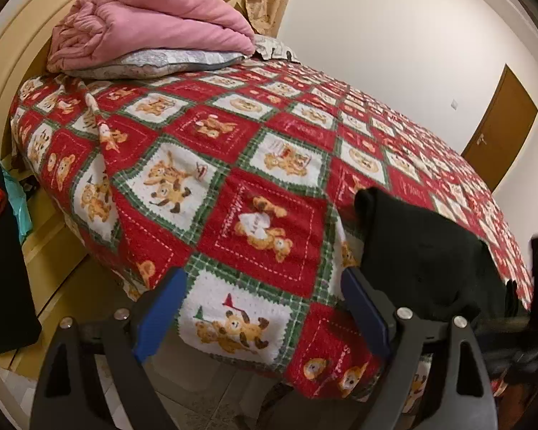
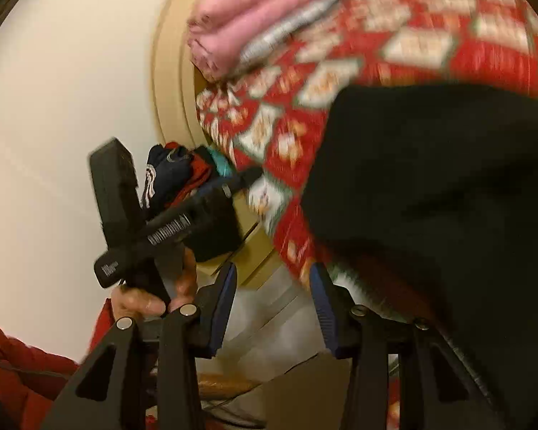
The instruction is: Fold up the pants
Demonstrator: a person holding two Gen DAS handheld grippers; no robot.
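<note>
The black pants [image 1: 426, 251] lie bunched on the near right part of the bed, on the red teddy-bear blanket [image 1: 233, 150]. My left gripper [image 1: 265, 301] is open and empty, hovering over the bed's near edge just left of the pants. In the right wrist view, which is motion-blurred, the pants [image 2: 437, 186] fill the right side. My right gripper [image 2: 272, 301] is open and empty, below and left of the pants. The left gripper's body [image 2: 154, 222] and the hand holding it show at the left.
A folded pink quilt [image 1: 150, 18] sits on a grey pillow [image 1: 154, 62] at the bed's head by the cream headboard [image 1: 14, 43]. A pile of dark clothes [image 1: 0, 251] lies on the bedside unit at left. A brown door [image 1: 502, 125] is at far right.
</note>
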